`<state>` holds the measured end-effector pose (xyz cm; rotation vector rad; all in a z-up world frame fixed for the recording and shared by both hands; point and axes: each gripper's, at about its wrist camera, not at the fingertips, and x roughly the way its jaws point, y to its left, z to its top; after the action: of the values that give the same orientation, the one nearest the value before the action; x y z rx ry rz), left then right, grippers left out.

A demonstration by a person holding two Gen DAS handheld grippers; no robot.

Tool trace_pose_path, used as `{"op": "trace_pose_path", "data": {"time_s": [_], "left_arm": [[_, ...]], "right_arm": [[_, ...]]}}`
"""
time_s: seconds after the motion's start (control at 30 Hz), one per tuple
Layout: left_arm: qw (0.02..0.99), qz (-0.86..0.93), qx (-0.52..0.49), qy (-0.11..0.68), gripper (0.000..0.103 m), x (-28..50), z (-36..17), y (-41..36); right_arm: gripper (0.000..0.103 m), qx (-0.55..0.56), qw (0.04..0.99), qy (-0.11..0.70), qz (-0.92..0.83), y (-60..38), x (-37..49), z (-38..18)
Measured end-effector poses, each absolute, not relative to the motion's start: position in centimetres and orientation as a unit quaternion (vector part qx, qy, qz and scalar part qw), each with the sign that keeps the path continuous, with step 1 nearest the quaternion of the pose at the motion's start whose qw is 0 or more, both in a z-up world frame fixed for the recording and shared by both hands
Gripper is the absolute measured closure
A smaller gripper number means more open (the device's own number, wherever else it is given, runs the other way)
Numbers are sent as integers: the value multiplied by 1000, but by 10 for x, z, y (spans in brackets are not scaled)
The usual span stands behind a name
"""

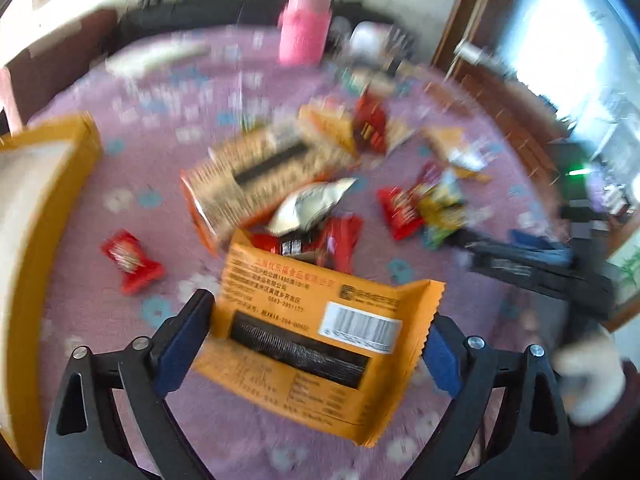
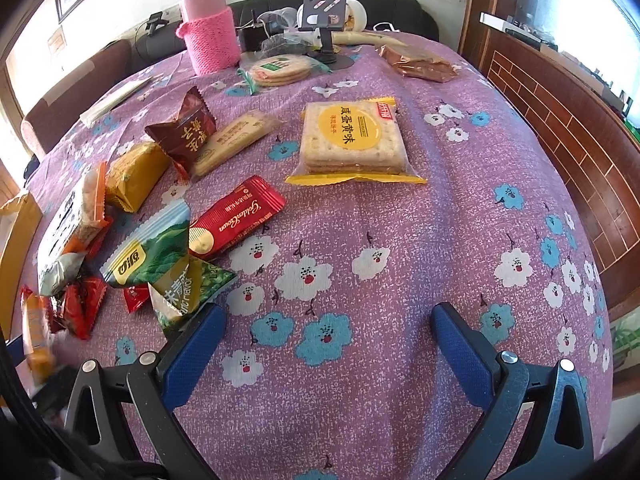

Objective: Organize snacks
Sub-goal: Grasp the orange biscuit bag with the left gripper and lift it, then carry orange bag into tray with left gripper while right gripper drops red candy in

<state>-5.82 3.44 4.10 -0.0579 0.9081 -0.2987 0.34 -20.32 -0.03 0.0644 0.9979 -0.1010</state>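
My left gripper [image 1: 320, 316] is shut on an orange snack packet [image 1: 316, 328] with a barcode, held above the purple flowered tablecloth [image 1: 160, 160]. Beyond it lie a bigger orange cracker pack [image 1: 256, 176], a silver packet [image 1: 308, 204] and red packets [image 1: 132, 262]. A yellow box [image 1: 52, 184] stands at the left. My right gripper [image 2: 326, 320] is open and empty over the cloth. Near it lie green packets [image 2: 168, 264], a red Golden Crown packet [image 2: 236, 218] and a yellow cracker pack [image 2: 352, 140].
A pink knitted flask [image 2: 210, 30] stands at the table's back, with a phone stand [image 2: 324, 12], round biscuits [image 2: 280, 68] and a brown bag [image 2: 420, 62]. A brown packet [image 2: 184, 128] and long biscuit pack [image 2: 232, 140] lie mid-left. The other gripper [image 1: 540, 264] shows at right.
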Motion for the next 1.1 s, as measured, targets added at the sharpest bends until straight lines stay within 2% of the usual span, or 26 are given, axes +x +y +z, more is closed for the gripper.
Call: {"op": "trace_pose_path", "data": {"time_s": [0.13, 0.23, 0.37, 0.5, 0.57, 0.6, 0.63, 0.7, 0.97, 1.1], "left_arm": [[931, -137, -29, 336, 8, -102, 89, 69], [946, -124, -38, 297, 6, -122, 111, 103], [941, -110, -55, 316, 6, -116, 103, 132], [914, -148, -73, 370, 7, -118, 66, 130], [904, -164, -79, 387, 16, -119, 56, 123], [900, -173, -81, 392, 29, -121, 54, 119], [895, -180, -82, 399, 35, -122, 54, 118], [897, -173, -84, 397, 34, -126, 57, 120], [887, -154, -114, 421, 34, -133, 51, 134], [878, -159, -114, 436, 34, -128, 46, 122]], "right_arm": [[0, 29, 876, 479, -44, -205, 3, 0], [12, 21, 882, 468, -52, -207, -9, 8], [12, 19, 905, 421, -49, -203, -39, 32], [12, 48, 910, 410, 37, -183, -56, 54], [17, 63, 901, 420, 93, -165, -55, 55], [23, 66, 894, 427, 117, -153, -53, 53], [27, 66, 889, 433, 131, -142, -49, 52], [38, 60, 879, 447, 158, -118, -37, 47], [38, 32, 860, 488, 148, -69, 5, 16], [40, -2, 869, 479, 126, -51, 5, 12]]}}
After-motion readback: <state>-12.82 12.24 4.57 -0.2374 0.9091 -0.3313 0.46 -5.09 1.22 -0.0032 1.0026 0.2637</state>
